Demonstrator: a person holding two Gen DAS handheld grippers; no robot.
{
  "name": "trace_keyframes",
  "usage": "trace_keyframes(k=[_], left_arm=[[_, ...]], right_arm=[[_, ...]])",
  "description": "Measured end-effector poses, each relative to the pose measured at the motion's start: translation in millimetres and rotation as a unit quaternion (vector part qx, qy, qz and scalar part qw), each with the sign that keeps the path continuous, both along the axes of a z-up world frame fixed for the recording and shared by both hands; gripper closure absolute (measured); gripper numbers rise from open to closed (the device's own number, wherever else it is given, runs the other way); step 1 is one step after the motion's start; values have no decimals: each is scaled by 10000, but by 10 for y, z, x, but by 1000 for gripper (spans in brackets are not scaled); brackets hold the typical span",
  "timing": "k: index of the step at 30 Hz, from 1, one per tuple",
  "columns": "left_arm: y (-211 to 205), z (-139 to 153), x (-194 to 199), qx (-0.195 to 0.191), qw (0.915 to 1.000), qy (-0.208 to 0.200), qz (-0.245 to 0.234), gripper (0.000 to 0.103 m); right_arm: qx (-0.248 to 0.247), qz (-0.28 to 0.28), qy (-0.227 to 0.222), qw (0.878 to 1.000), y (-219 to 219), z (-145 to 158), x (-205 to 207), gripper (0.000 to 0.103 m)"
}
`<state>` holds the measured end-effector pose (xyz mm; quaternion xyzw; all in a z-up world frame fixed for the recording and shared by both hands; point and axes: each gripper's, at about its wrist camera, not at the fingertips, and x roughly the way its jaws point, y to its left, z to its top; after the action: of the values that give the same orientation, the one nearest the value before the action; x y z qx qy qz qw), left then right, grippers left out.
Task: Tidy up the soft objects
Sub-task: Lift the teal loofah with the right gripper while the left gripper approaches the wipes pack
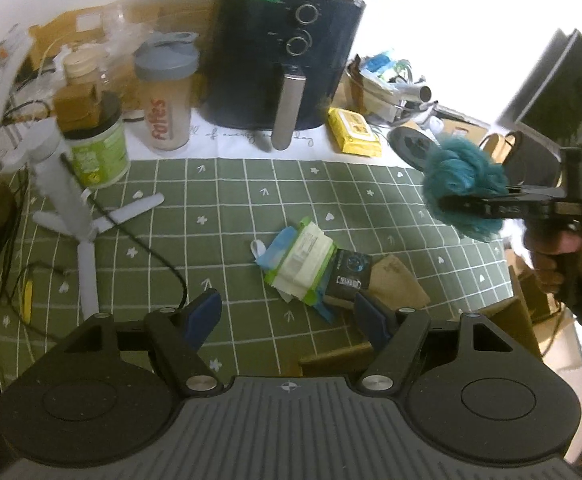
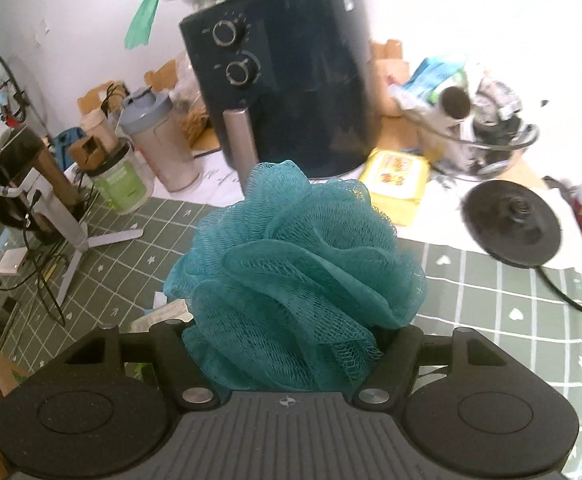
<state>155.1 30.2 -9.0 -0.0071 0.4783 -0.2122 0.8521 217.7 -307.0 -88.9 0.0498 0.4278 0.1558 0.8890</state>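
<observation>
Two tools: one busy, one idle, both over a green checked worktop [image 1: 227,184]
Right tool [image 2: 291,344]: clamped on a teal mesh bath pouf [image 2: 295,276], which fills the gap between its fingers and bulges out in front and above them
Why that grip: my guess is the fingers bite low on the bundle because the mesh squashes, so a deep pinch keeps it from slipping out
Where the pouf is: up off the worktop, in the air; from the left wrist view it sits at the tip of the right tool [image 1: 467,204], off to the right and above the cloth
How the pouf looks: bunched netting in loose folds, fluffy, fine holes, no cord that I can spot
Left tool [image 1: 287,320]: fingers spread fairly wide, nothing between them, hanging over the cloth
Just ahead of the left tool: a flat wipes packet [image 1: 301,266] with a dark sachet [image 1: 347,274] and a brown paper piece [image 1: 401,284] beside it, lying on the worktop, probably next up for sorting
Further back: an air fryer [image 1: 287,56] and a shaker bottle [image 1: 167,92], well apart from both tools
</observation>
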Motion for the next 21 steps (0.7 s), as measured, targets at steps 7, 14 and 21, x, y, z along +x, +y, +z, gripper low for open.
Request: trace_keyframes(k=[7,14,21], left_arm=[[-187,-124,209,136,9989,-7,-455,31],[-424,-294,401,371,9933,65,-1092,31],[-694,-532,641,773,9813,159,-1753,31]], right_arm=[[-201,-250,-155,9994,-17,112,-400,32],[-247,-450,-179,9985,-15,186,-681,32],[-10,-674,-296,9973,-42,308,-919,31]])
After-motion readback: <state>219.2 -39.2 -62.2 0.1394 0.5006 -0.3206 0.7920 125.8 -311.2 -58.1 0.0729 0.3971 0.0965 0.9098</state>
